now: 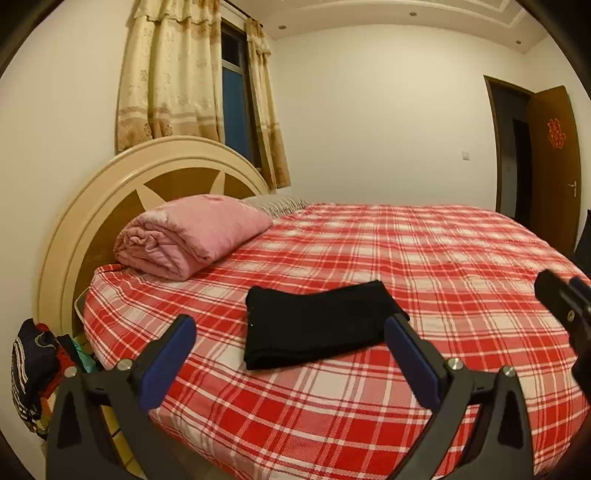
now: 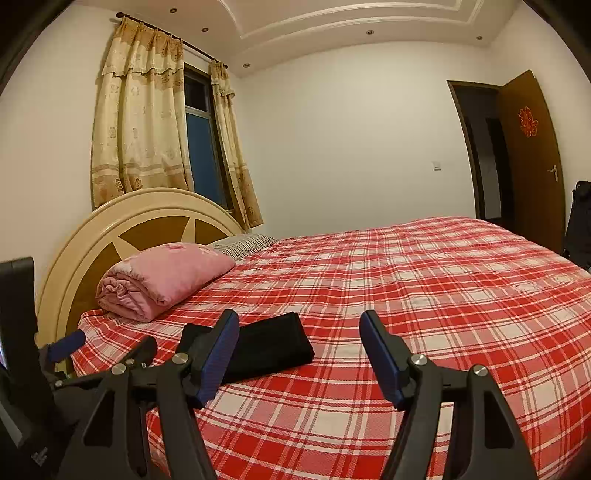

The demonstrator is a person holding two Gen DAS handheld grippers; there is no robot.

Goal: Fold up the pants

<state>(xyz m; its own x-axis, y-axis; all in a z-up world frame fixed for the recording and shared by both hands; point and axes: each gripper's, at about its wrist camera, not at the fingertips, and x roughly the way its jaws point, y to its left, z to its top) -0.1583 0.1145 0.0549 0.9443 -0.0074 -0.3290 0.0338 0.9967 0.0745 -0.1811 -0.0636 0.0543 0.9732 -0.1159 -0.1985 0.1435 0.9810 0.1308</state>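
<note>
Both tongs, left (image 1: 290, 356) and right (image 2: 299, 350), hang wide open and empty above the bed (image 1: 424, 258), with the pants (image 1: 317, 325) lying at 12 o'clock of the left pair as a flat black packet, so folding looks finished

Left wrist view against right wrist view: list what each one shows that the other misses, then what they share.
Only the left wrist view shows the heap of clothes on the floor beside the headboard, and the whole folded black pants unobstructed.

Only the right wrist view shows the curtain rod and the dark bag past the bed's far corner; its near finger hides part of the pants.

Both show the red plaid bedsheet, the folded pink quilt, the curtains, the open door, and both grippers' jaws open and empty.
</note>
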